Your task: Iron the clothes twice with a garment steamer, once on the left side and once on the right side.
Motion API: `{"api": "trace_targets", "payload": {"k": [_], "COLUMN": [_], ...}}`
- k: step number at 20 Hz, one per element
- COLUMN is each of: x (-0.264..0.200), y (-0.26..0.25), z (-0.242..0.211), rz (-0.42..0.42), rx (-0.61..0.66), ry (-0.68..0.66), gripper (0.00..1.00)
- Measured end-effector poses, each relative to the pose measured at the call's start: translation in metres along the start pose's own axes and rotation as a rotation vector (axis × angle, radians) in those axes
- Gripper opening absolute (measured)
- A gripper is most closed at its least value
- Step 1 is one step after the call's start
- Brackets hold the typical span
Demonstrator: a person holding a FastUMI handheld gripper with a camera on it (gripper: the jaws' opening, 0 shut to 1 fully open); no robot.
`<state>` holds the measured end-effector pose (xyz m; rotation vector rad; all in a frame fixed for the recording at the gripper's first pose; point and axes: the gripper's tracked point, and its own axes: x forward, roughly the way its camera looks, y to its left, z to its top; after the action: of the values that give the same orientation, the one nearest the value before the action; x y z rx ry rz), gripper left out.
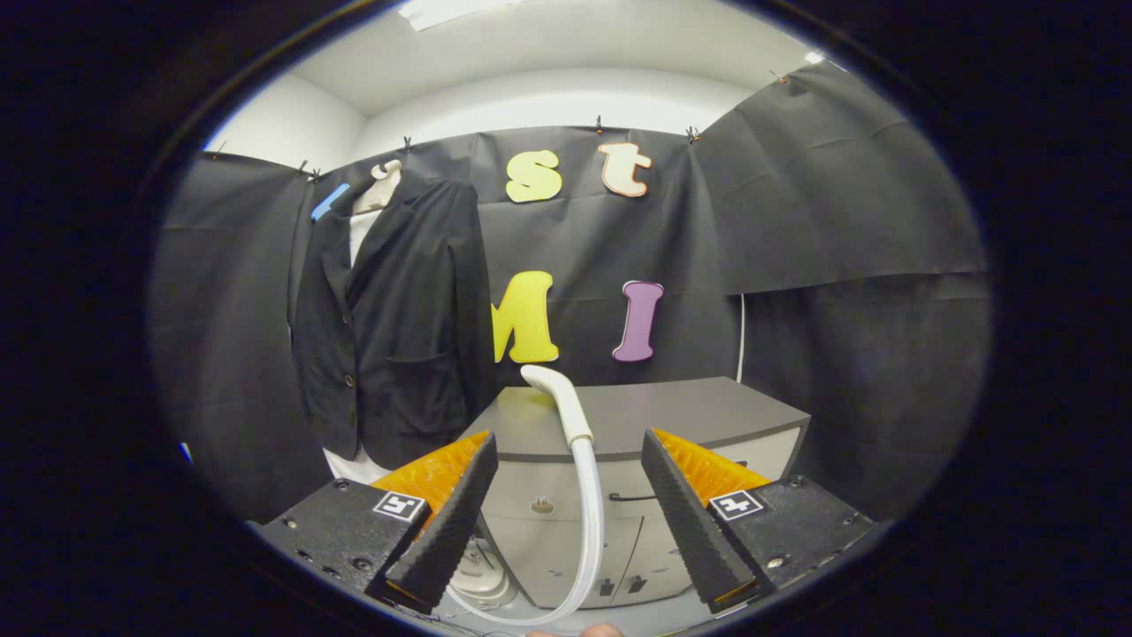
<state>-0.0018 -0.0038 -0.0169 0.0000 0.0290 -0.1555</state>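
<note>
Open claw (566, 522) facing a white garment steamer head and hose (579, 460), with a black suit jacket (398, 327) hanging beyond.

The claw's two fingers (447, 522) stand wide apart and hold nothing; the steamer's curved white plastic nozzle rises in the gap between them, just ahead, touched by neither finger; its translucent white hose runs down and loops back under the left finger toward a pale rounded base unit (482, 579) low behind that finger. Behind the nozzle stands a grey cabinet with a darker grey tabletop (672, 411), its drawer fronts showing between the fingers. The black jacket, over a white shirt (358, 234), hangs on a pale hanger (382, 181) against the black cloth wall (796, 212), beyond and left of the left finger, beside the cabinet's left end; it hangs upright, lapels open, well apart from the claw.
</note>
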Motion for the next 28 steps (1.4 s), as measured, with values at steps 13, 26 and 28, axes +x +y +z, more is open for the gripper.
{"api": "trace_targets", "payload": {"k": [13,26,28], "x": [0.002,0.117,0.141], "y": [0.002,0.011,0.015], "z": [-0.008,-0.006,-0.009], "rz": [-0.097,0.087,0.133], "rx": [0.017,0.067,0.102], "ry": [0.100,0.405,0.486], "gripper": [1.00,1.00,1.00]}}
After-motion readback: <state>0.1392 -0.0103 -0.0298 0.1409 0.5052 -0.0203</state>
